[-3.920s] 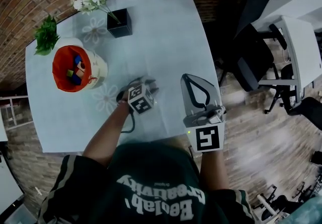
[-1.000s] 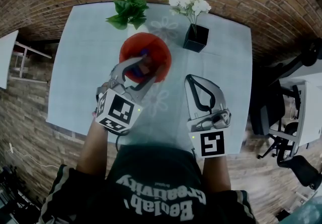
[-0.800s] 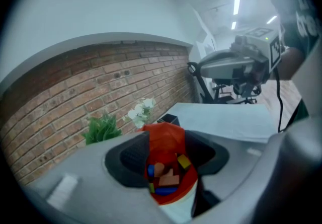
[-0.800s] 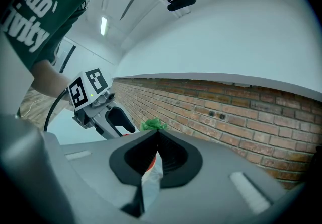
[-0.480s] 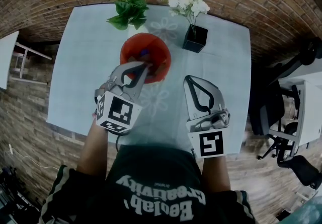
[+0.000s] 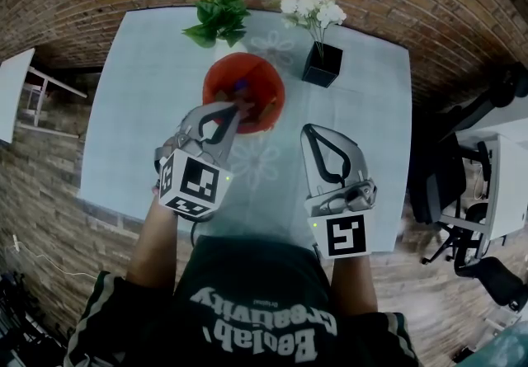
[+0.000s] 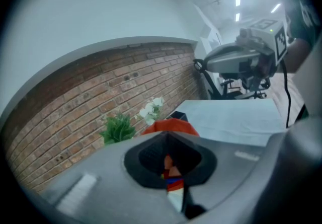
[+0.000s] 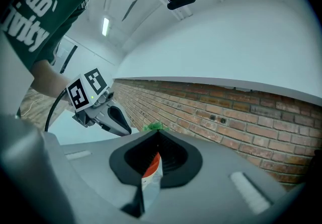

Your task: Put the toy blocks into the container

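The red container (image 6: 266, 81) stands on the pale table (image 6: 140, 110) and holds several coloured toy blocks (image 6: 240, 87). My left gripper (image 6: 234, 113) hovers at its near rim, jaws shut with nothing between them. In the left gripper view the shut jaws (image 7: 172, 170) leave a thin slit, through which bits of the blocks (image 7: 174, 183) show; the container (image 7: 171, 126) rises just behind the jaws. My right gripper (image 6: 313, 129) hangs to the right of the container, shut and empty, over bare table. In the right gripper view its jaws (image 8: 150, 170) are pressed together and the left gripper (image 8: 103, 112) is at the left.
A black pot of white flowers (image 6: 322, 63) stands right of the container and a green plant (image 6: 218, 17) behind it. A brick floor surrounds the table. Office chairs (image 6: 462, 192) and a white desk are off to the right.
The left gripper's jaws, open over the container a second ago, have shut with nothing in them. The right gripper has not moved.
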### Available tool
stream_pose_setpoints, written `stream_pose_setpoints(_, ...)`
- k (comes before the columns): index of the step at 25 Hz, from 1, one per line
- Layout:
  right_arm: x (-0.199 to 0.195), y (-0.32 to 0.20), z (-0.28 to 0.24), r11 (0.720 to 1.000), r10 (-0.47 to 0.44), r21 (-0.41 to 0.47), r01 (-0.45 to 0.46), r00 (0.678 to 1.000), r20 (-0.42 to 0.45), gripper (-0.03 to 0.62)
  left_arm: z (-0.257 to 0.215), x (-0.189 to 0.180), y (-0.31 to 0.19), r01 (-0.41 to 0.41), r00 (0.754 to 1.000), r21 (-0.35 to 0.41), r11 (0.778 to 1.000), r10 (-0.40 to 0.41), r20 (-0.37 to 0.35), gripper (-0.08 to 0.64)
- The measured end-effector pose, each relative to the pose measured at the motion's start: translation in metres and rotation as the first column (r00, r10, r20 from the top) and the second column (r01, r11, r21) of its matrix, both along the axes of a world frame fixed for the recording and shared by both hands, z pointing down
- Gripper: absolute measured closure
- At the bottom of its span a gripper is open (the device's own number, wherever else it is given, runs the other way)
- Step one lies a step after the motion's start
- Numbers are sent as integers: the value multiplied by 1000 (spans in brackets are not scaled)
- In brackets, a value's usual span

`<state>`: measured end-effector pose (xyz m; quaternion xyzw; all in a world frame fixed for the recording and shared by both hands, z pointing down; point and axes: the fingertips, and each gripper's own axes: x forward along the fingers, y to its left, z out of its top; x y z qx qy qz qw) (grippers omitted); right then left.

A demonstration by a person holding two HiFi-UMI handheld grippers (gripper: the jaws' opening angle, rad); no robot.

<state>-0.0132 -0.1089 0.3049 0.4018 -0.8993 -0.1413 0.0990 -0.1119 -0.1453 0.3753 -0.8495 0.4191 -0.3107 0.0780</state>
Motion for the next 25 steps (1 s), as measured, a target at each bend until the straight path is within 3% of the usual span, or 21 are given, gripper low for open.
stream_pose_setpoints(18,-9,19,-11,1000,-2,24,2,1000,3,585,-11,-8,19,0,1000,22,1000,0,3,560)
stream_pose_setpoints(25,-16,22,-12,999,-23,28,23,1000,-10,584,-33,-8,30,-1,999,70,998,4,-43,560)
